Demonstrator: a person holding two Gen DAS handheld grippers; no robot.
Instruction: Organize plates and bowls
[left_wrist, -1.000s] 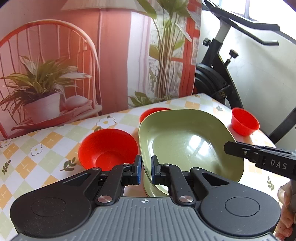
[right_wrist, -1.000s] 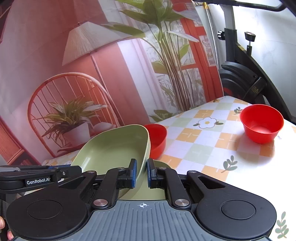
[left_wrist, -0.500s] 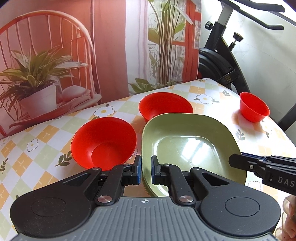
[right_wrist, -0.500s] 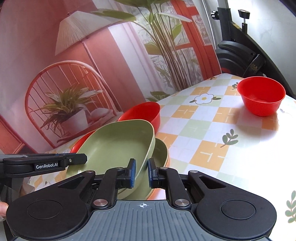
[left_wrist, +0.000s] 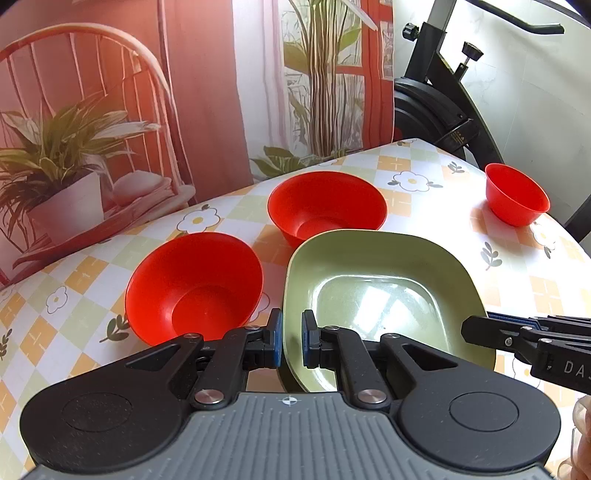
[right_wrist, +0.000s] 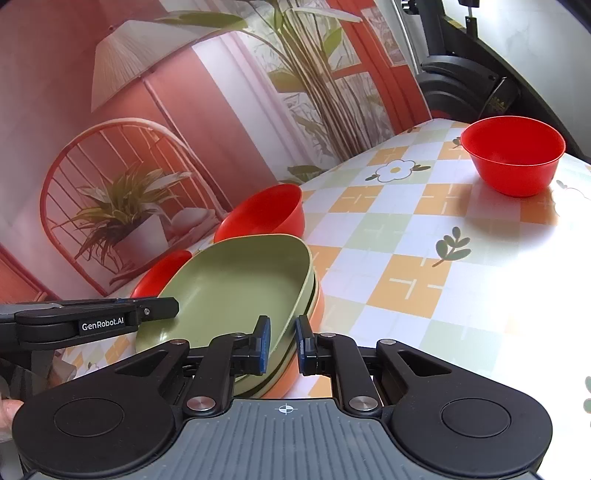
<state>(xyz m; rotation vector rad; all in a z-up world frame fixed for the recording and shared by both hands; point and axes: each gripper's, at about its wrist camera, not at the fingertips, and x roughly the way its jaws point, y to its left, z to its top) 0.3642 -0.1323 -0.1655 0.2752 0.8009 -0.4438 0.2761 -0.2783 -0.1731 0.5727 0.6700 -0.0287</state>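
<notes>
A green plate (left_wrist: 380, 295) lies flat on top of a short stack, with another green plate and an orange one (right_wrist: 317, 306) under it. My left gripper (left_wrist: 291, 341) is shut on the top plate's left rim. My right gripper (right_wrist: 282, 347) is shut on its right rim (right_wrist: 291, 332). Each gripper also shows from the side in the other view: the right gripper (left_wrist: 476, 328) and the left gripper (right_wrist: 173, 308). Two wide red bowls (left_wrist: 192, 284) (left_wrist: 325, 206) stand just left of and behind the stack. A smaller red bowl (left_wrist: 517, 195) stands apart at the far right.
The table (right_wrist: 424, 266) has a checked flower cloth. A printed backdrop (left_wrist: 110, 110) hangs right behind it, and a black exercise bike (left_wrist: 443, 110) stands past its far right corner. The smaller red bowl (right_wrist: 513, 155) sits near the right edge.
Both grippers have lowered the green plate from a tilted, raised position until it lies flat on the stack. The rear red bowl is now in full view behind it.
</notes>
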